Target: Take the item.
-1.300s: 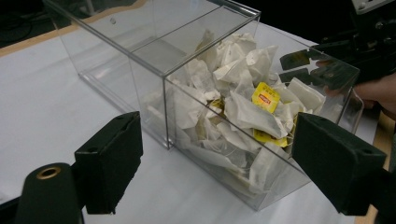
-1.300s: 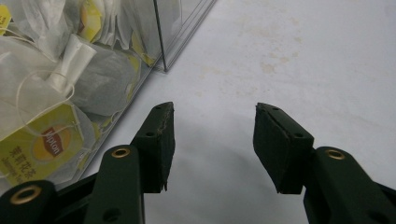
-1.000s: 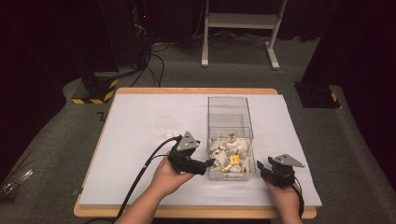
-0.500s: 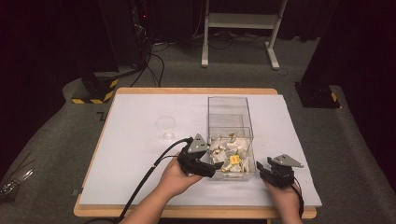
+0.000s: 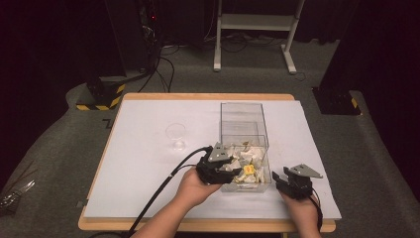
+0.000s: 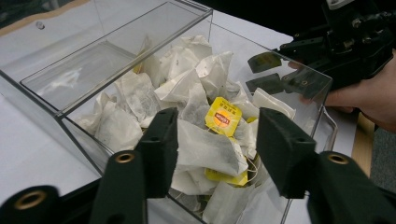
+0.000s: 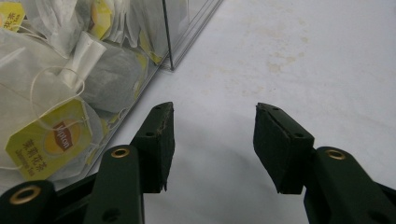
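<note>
Seen from above, the left gripper (image 5: 232, 171) has moved from beside the clear plastic box (image 5: 243, 121) to over its near compartment, where a heap of tea bags (image 5: 245, 161) lies; a moment earlier it hung just outside the box's left wall. Its jaws have just been closing from nearly full spread to about half. In the left gripper view they straddle one tea bag (image 6: 205, 149) on top of the heap, beside a yellow paper tag (image 6: 223, 116). The bag lies between the jaws, yet a gap shows on the right-hand side, so the pads do not appear to press it: the bag is bracketed, not gripped.

The right gripper (image 5: 283, 179) rests on the white surface (image 5: 148, 163) just right of the box, unmoved since the earlier frames. In the right gripper view its jaws (image 7: 212, 140) stand half apart with only bare surface between them, holding nothing.

The far compartment of the box is empty. A small clear glass cup (image 5: 176, 135) stands well to the left of the box.

The work in hand looks like picking out a single tea bag; the closing is probably near contact. The bags are soft and tangled by strings, so a neighbour may lift along with it.
</note>
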The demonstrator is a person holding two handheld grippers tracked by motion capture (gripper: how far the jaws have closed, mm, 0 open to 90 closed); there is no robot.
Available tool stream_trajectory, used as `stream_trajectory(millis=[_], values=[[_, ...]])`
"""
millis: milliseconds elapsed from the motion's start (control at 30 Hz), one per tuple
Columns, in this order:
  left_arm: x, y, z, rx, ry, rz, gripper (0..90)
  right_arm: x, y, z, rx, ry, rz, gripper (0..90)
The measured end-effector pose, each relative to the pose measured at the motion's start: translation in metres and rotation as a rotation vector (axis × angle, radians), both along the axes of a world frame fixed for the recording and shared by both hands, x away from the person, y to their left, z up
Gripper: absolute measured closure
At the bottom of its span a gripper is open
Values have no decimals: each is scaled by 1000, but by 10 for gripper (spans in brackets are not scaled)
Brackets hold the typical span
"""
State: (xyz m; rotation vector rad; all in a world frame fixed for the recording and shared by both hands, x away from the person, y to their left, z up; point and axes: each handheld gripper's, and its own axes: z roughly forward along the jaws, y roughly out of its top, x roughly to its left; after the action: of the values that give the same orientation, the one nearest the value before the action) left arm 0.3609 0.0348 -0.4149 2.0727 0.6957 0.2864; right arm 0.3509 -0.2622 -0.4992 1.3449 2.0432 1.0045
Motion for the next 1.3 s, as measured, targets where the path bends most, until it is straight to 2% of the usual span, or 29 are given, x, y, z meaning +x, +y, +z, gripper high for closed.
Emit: stream_trajectory(millis=[67, 133, 167, 267, 567, 667, 767, 900, 1067, 1233, 1300], values=[[2, -4, -1, 31, 1, 20, 573, 0, 0, 0, 1, -1, 1, 486], [3, -5, -1, 42, 1, 28, 589, 0, 0, 0, 3, 1, 1, 486], [5, -7, -1, 66, -6, 43, 595, 0, 0, 0, 3, 1, 1, 486], [8, -8, -2, 81, 6, 45, 607, 0, 0, 0, 3, 1, 2, 486], [9, -13, -5, 81, 29, 52, 653, -1, 0, 0, 8, 2, 0, 486], [10, -13, -6, 86, 29, 67, 625, -1, 0, 0, 6, 1, -1, 487], [12, -13, -7, 90, 33, 73, 552, -1, 0, 0, 6, 2, -1, 487], [11, -15, -8, 103, 20, 76, 535, -1, 0, 0, 7, 1, 0, 487], [11, -15, -8, 90, 45, 84, 579, -1, 0, 0, 6, -1, 0, 486], [11, -17, -11, 110, 58, 73, 613, -1, 0, 0, 6, -1, 2, 486], [11, -18, -13, 117, 54, 75, 657, -1, 0, 0, 7, -1, 2, 486]])
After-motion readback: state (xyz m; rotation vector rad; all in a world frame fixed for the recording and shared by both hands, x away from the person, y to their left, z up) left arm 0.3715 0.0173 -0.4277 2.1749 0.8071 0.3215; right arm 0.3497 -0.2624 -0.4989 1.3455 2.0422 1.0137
